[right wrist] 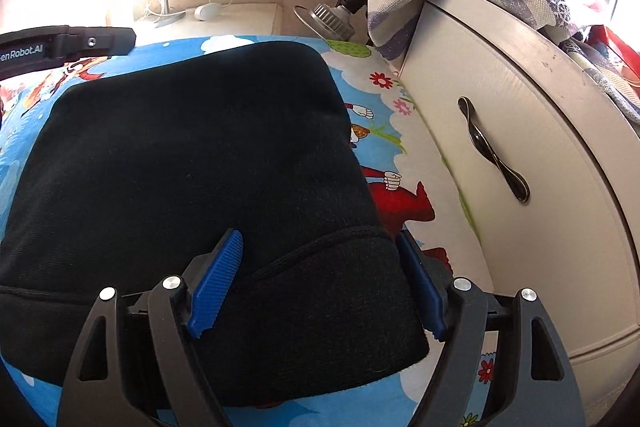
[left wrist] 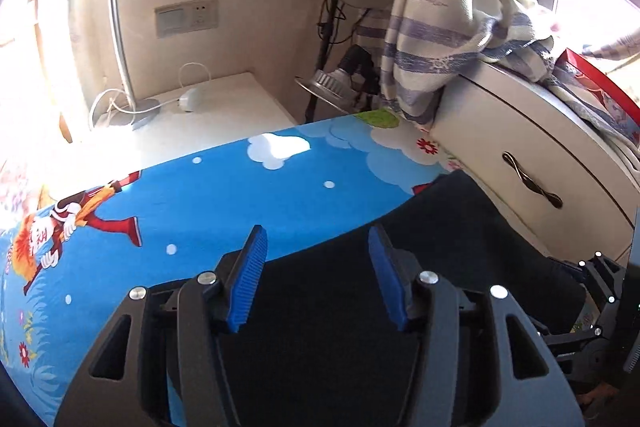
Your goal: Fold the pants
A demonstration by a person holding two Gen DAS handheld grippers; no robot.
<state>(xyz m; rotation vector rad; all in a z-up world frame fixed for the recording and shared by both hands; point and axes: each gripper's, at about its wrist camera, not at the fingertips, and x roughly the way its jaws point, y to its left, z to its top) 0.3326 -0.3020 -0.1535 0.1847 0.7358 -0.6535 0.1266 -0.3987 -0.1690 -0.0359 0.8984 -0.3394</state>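
I am looking at the black pants (right wrist: 192, 163), folded into a thick bundle, lying on the bed's cartoon-print blue sheet (left wrist: 224, 195), just left of a white drawer cabinet (right wrist: 520, 155). My right tongs (right wrist: 320, 279) are standing spread, straddling the near right corner of the bundle without pinching it. My left tongs (left wrist: 316, 275) are hanging spread and empty over the bundle's far left edge.
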